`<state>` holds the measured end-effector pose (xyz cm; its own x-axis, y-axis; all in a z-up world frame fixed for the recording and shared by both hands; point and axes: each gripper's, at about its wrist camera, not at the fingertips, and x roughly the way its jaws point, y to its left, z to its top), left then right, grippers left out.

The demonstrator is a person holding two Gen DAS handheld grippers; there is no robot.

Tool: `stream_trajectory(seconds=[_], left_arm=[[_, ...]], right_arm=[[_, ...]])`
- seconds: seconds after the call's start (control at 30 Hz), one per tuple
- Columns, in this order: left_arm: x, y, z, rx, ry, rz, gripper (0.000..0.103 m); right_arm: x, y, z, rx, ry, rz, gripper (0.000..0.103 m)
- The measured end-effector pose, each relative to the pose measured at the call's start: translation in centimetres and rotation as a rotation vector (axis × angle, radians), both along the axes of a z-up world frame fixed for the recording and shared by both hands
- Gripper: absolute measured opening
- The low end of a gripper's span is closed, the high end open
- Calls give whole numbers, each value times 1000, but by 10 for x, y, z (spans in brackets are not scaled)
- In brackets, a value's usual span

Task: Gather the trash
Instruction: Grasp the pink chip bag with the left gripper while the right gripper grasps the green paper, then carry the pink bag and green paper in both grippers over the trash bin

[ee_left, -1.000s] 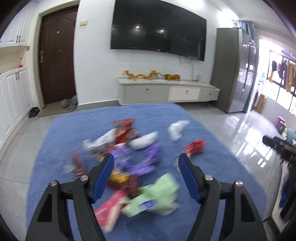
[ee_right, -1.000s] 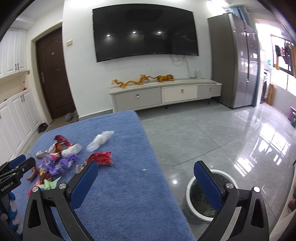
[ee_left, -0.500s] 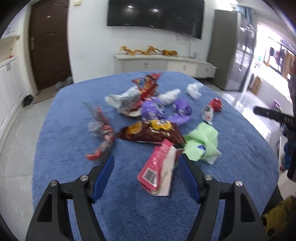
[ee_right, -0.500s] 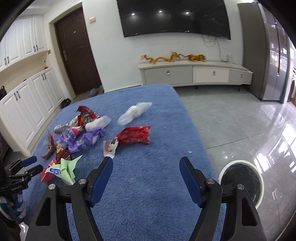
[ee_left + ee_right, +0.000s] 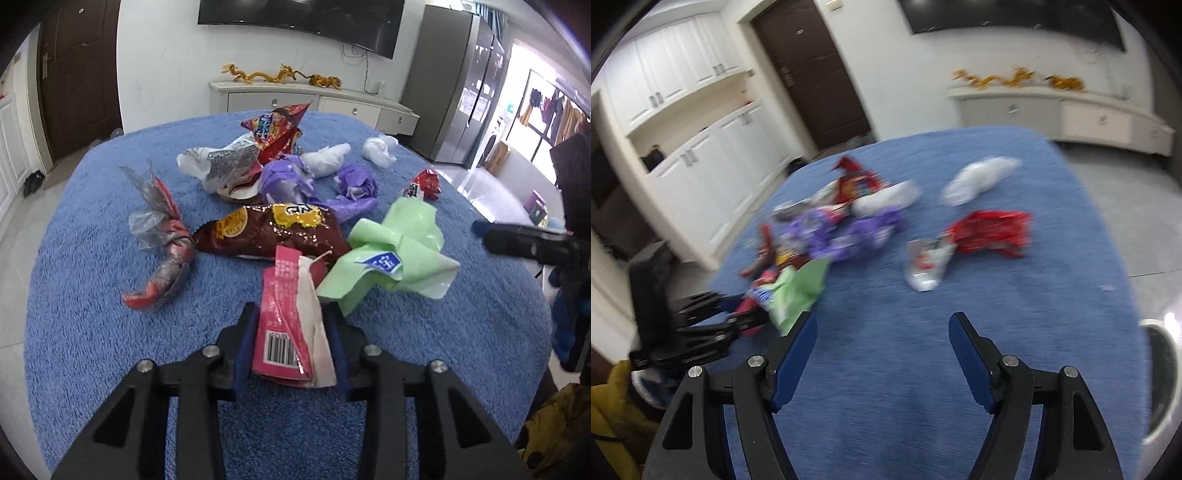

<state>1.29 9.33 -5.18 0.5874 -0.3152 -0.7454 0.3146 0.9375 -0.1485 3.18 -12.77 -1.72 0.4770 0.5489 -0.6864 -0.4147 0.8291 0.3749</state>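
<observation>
Trash lies scattered over a blue carpet (image 5: pixel 92 325) on a tiled living-room floor. Nearest the left wrist camera, a pink wrapper (image 5: pixel 290 317) with a barcode sits between the blue pads of the left gripper (image 5: pixel 291 343); the jaws are closing, both pads are against the wrapper's sides, and its near end is pinched between them while the far end rests on the pile. Just right of it lies a crumpled light green plastic bag (image 5: pixel 395 254) with a blue and white label, touching the pink wrapper's upper edge. Behind both lies a dark brown snack bag (image 5: pixel 273 230) with yellow print, and to its left a twisted red and silver wrapper (image 5: pixel 162 251). Farther back are two purple wrappers (image 5: pixel 288 182), a silver-lined packet (image 5: pixel 218 162), white crumpled plastic (image 5: pixel 328 160) and a red chip bag (image 5: pixel 275 129) standing tilted on top. To the right, apart from the heap, lie a white wad (image 5: pixel 378 151) and a small red wrapper (image 5: pixel 424 184).

The right gripper (image 5: pixel 882 354) hovers over bare carpet with its jaws partly open and nothing between them; its view is blurred. Ahead of it lie a silver and red wrapper (image 5: pixel 925 264) and a red wrapper (image 5: pixel 991 232), touching each other, with a white plastic bag (image 5: pixel 979 177) beyond. At the right edge of this view, the rim of a white round bin (image 5: pixel 1167 373) shows, standing on the tiles beside the carpet.

Against the far wall stand a low white TV cabinet (image 5: pixel 314 103) carrying golden dragon figures (image 5: pixel 280 75), a wall-mounted television (image 5: pixel 299 22) above it, and a dark brown door (image 5: pixel 79 74) to the left.
</observation>
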Motion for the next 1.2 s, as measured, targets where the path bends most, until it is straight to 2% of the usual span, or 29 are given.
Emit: stream_trajectory(seconds=[0.1, 0.3, 0.4, 0.43, 0.5, 0.57, 0.67, 0.93, 1.2], left_arm=[[1, 5, -1, -26, 6, 7, 33], [1, 7, -1, -36, 11, 13, 32], [0, 8, -1, -35, 12, 14, 32], [-1, 8, -1, -35, 11, 13, 32], [-1, 7, -1, -31, 10, 15, 32], [-2, 8, 0, -36, 10, 21, 32], [-3, 9, 0, -37, 13, 31, 32], [-19, 4, 9, -29, -6, 65, 30], [-28, -19, 44, -54, -63, 56, 30]], right_arm=[[6, 20, -3, 46, 25, 81, 72], [18, 51, -3, 106, 53, 170, 72], [29, 66, -14, 103, 84, 199, 71], [32, 70, -19, 103, 97, 211, 58], [35, 73, -24, 128, 121, 226, 39], [35, 70, -23, 136, 110, 220, 30], [29, 58, -16, 129, 80, 203, 27], [10, 13, -2, 158, 20, 115, 26], [-15, -49, 22, 199, -69, -33, 26]])
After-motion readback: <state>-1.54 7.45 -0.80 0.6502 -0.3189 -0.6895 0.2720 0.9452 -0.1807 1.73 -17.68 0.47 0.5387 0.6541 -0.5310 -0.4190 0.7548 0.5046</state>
